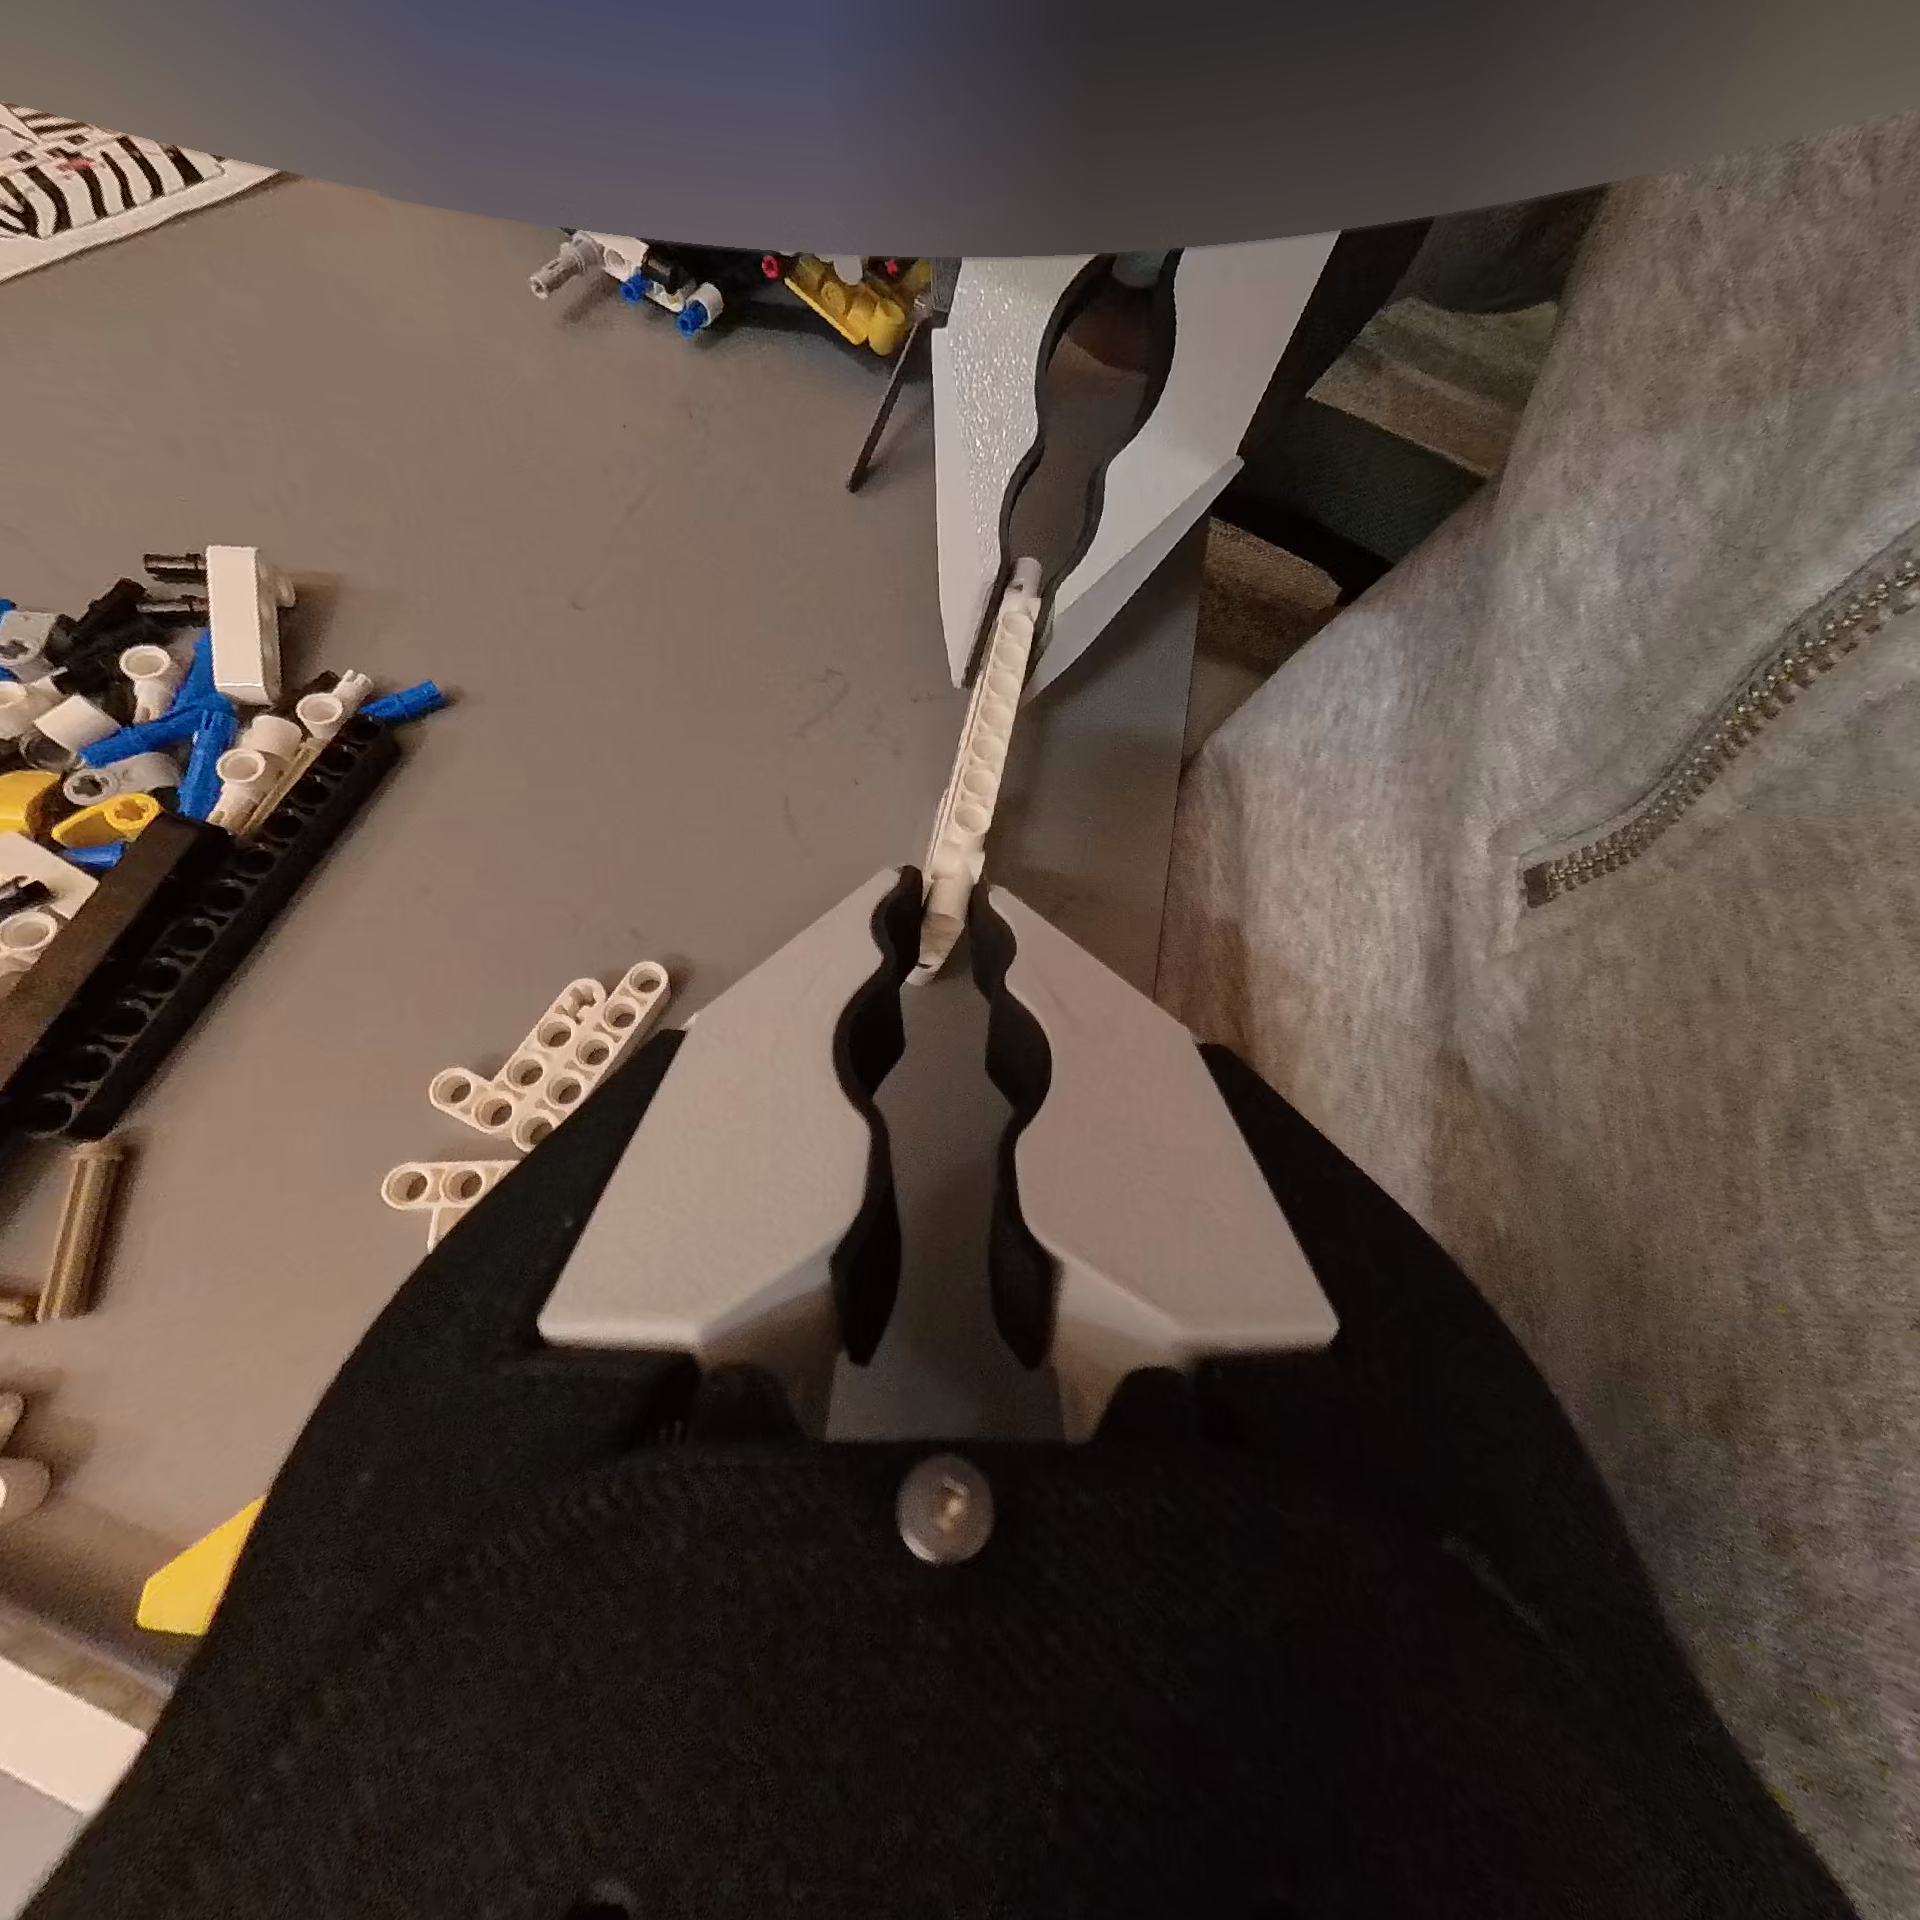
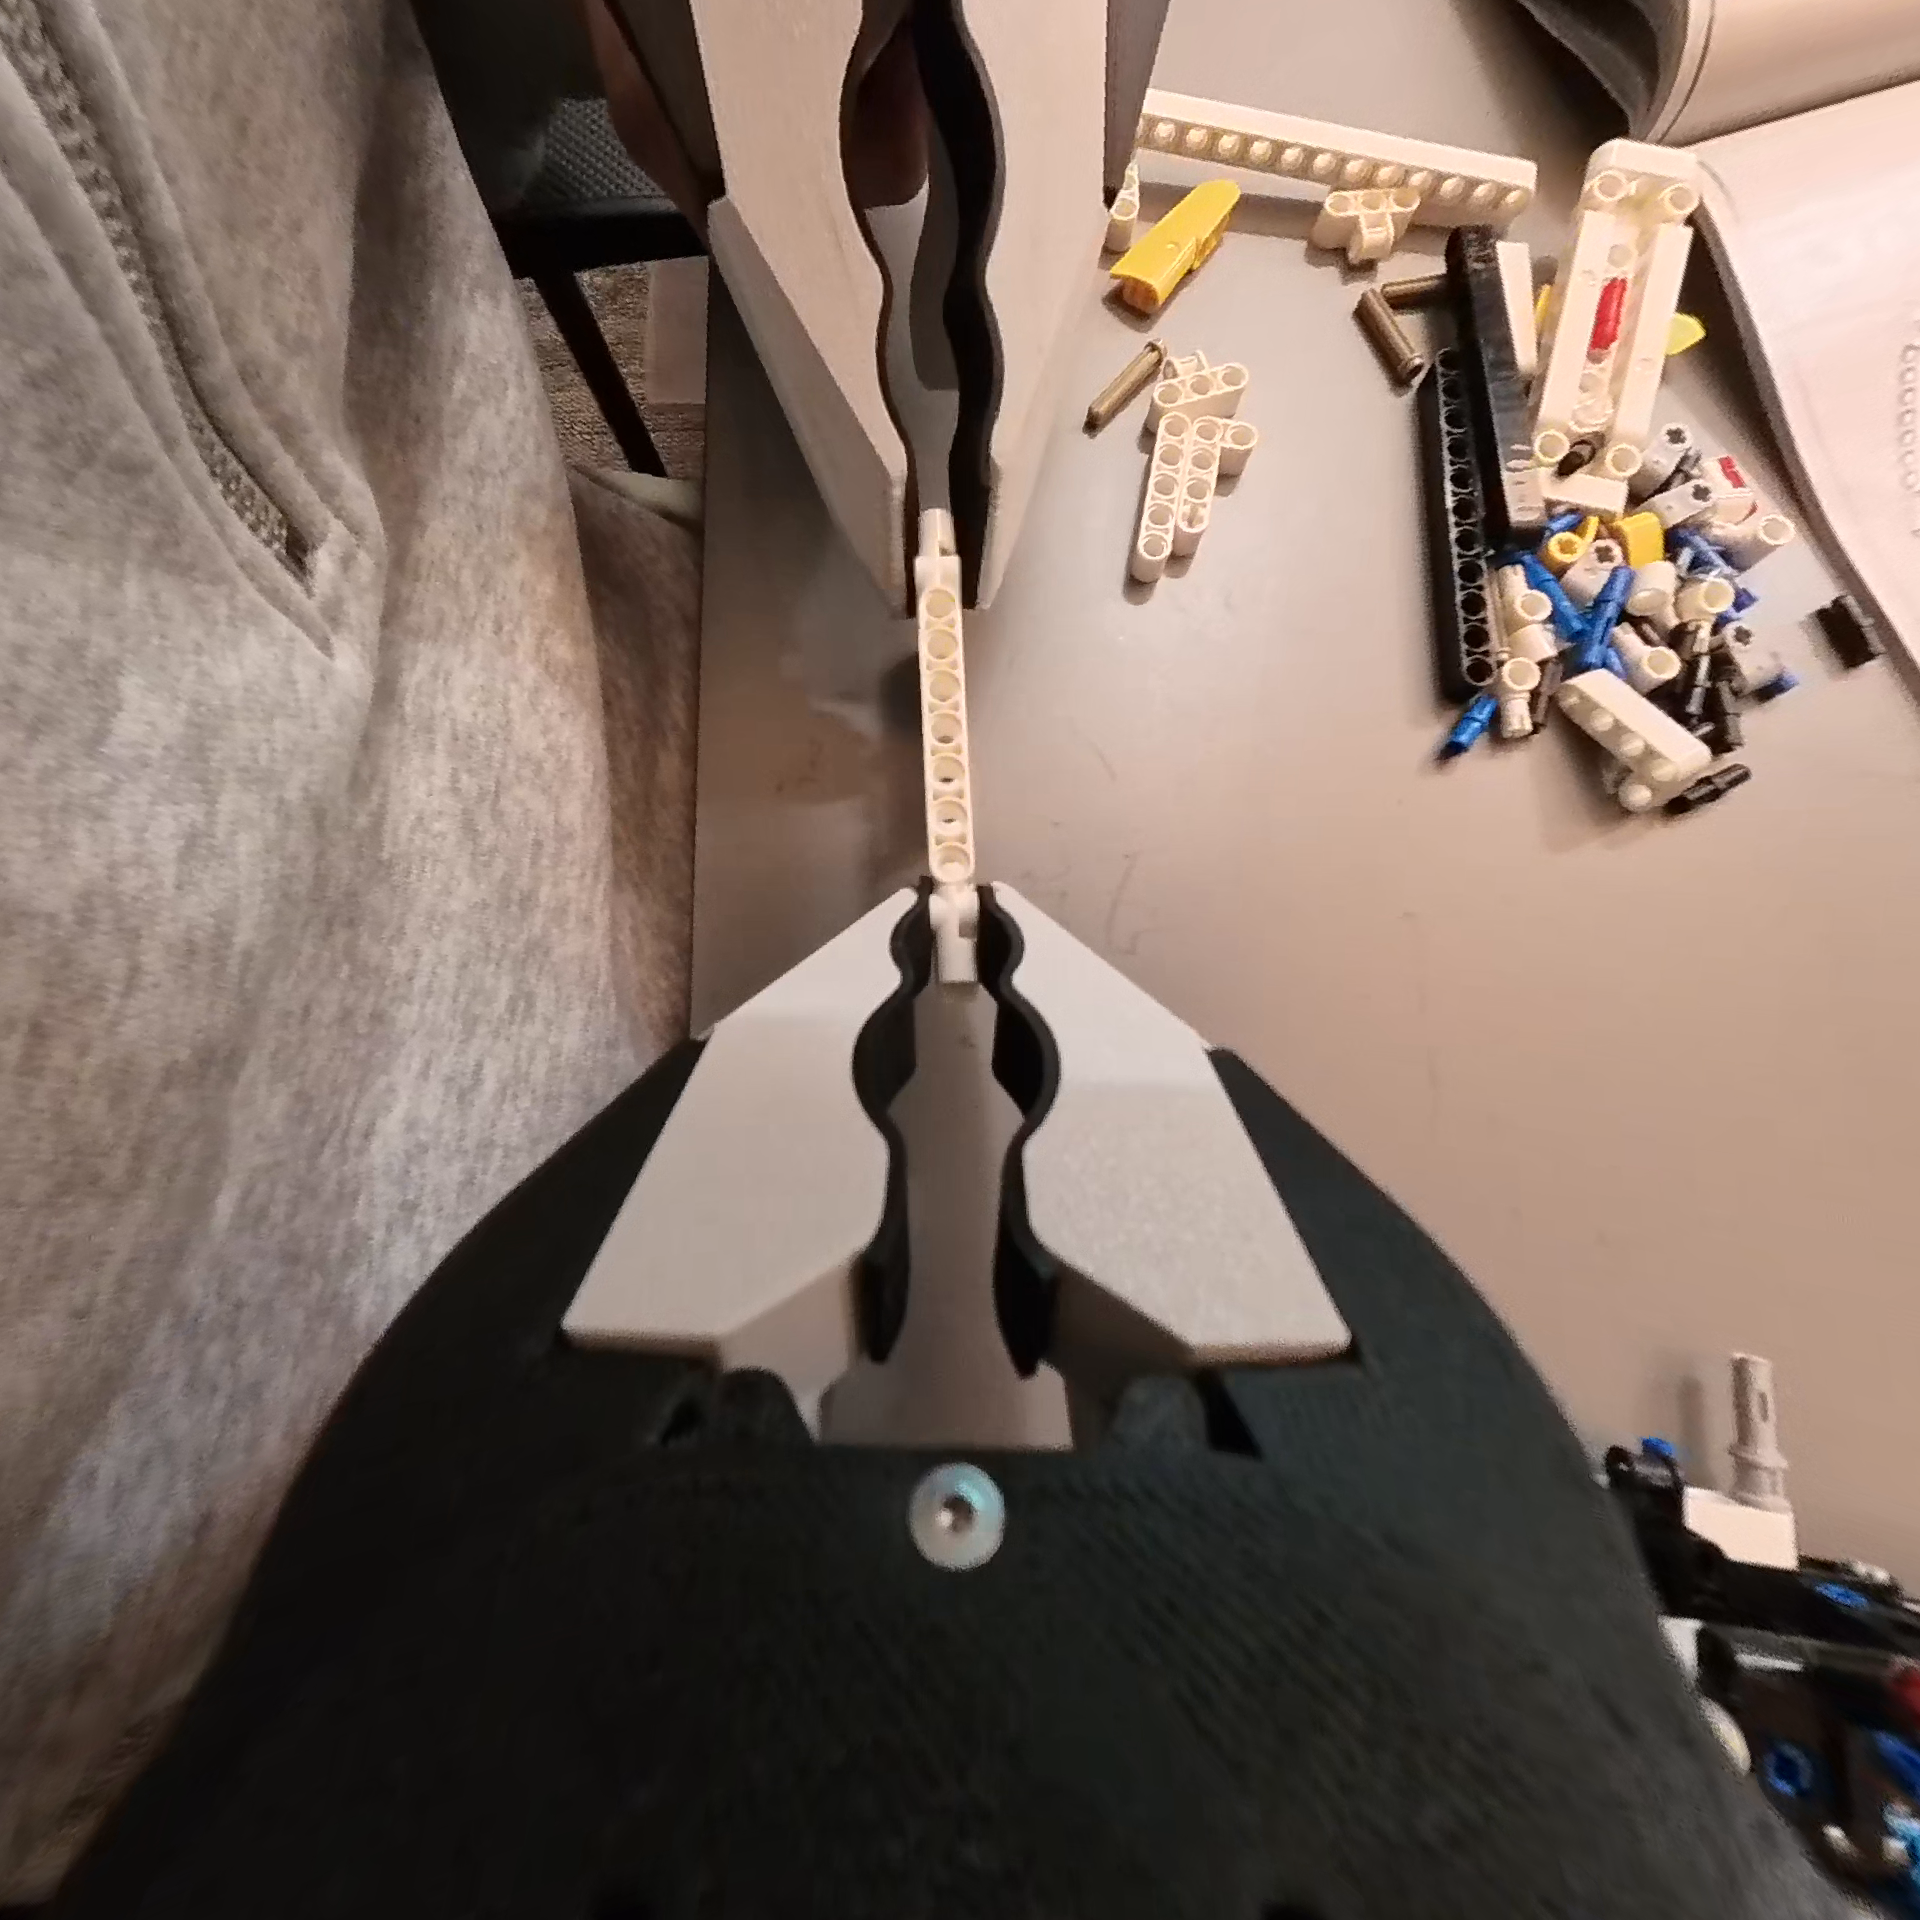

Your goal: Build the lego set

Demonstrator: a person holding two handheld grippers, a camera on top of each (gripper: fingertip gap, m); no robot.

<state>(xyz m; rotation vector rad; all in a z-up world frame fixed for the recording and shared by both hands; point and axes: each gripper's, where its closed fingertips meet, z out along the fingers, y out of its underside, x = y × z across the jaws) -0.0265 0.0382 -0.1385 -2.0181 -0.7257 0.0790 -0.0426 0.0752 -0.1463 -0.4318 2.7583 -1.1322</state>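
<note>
Grippers left [image 1: 943,920] and right [image 2: 954,925] pinch opposite ends of a white Technic beam [image 2: 943,717]; loose parts pile [image 2: 1621,613] suggests most building remains.

The left tongs [image 1: 948,914] have a broad black body with a coarse, layered surface that fans out toward the camera. One round silver screw [image 1: 943,1522] sits on its midline. Two pale grey wedge-shaped fingers [image 1: 727,1174] taper forward, each lined inside with a wavy black pad [image 1: 868,1143]. The right tongs [image 2: 954,914] look alike: black textured body, silver screw [image 2: 956,1525], grey wedge fingers [image 2: 1132,1164], scalloped black pads [image 2: 1023,1081]. The person wears a heathered grey garment [image 1: 1621,831], perhaps fleece, with a metal zip [image 1: 1725,727] set slantwise.
</note>
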